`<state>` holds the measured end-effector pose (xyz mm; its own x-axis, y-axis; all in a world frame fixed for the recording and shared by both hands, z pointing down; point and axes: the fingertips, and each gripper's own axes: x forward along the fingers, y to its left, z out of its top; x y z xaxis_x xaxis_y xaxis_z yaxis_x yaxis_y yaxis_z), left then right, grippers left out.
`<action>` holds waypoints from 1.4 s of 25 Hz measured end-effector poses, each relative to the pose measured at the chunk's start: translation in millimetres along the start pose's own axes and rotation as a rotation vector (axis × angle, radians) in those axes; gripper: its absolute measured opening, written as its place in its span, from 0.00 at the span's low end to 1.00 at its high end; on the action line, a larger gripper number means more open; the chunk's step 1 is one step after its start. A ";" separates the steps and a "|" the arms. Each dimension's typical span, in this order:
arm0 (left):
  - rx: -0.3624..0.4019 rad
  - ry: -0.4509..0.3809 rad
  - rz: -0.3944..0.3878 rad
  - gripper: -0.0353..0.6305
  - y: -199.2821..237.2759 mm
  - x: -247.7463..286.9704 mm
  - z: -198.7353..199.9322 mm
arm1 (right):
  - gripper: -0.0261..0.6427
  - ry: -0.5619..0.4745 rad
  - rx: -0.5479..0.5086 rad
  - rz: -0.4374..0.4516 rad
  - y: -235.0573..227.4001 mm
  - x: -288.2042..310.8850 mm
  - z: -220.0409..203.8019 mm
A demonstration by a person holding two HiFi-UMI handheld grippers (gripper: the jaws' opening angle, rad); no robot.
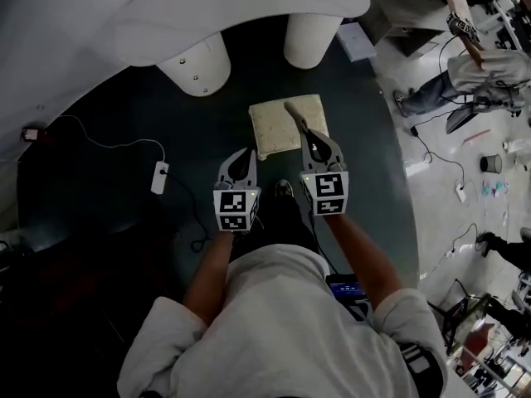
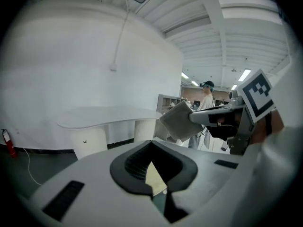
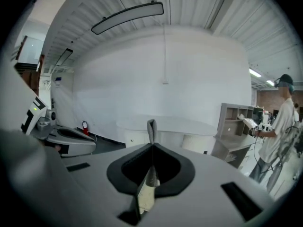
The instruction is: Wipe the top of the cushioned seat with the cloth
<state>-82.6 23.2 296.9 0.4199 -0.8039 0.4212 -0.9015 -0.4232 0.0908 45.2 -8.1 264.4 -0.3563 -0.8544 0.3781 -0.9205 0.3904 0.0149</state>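
my right gripper [image 1: 297, 116] pinches one edge of the cloth [image 1: 274, 131], a cream, nubbly square spread out at frame centre over the dark floor [image 1: 99, 239]. my left gripper [image 1: 241, 166] has its jaws together on nothing. the white curved seat [image 1: 249, 7] fills the upper left, well apart from the cloth, and another person [image 1: 465, 81] stands at upper right.

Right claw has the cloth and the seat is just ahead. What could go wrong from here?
1. The right claw grips the cloth at one side only, so it may slip or bunch up when pressed on the seat.
2. A cable trails over the floor nearby, and stepping forward could snag it.
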 end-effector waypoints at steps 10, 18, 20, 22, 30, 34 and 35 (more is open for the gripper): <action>-0.001 -0.157 -0.180 0.07 -46.9 -61.7 45.7 | 0.06 -0.108 0.032 -0.213 18.1 -123.9 40.6; 0.066 -0.228 -0.299 0.07 -113.6 -86.9 81.1 | 0.06 -0.165 0.039 -0.303 8.2 -191.6 52.9; 0.061 -0.244 -0.300 0.07 -116.7 -90.9 84.6 | 0.06 -0.183 0.054 -0.318 7.0 -198.1 54.8; 0.061 -0.251 -0.291 0.07 -124.0 -94.0 86.5 | 0.06 -0.194 0.062 -0.319 4.6 -206.2 55.0; 0.060 -0.283 -0.318 0.07 -187.2 -112.6 90.6 | 0.06 -0.225 0.051 -0.302 -9.5 -249.8 47.6; 0.070 -0.291 -0.308 0.07 -210.9 -120.9 89.9 | 0.06 -0.229 0.050 -0.294 -20.3 -274.1 42.3; 0.070 -0.291 -0.307 0.07 -217.6 -123.1 90.4 | 0.06 -0.230 0.051 -0.292 -24.0 -280.9 41.8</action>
<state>71.4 176.5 143.8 0.6889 -0.7164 0.1107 -0.7249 -0.6806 0.1066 160.7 208.2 119.1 -0.0987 -0.9843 0.1466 -0.9934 0.1060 0.0431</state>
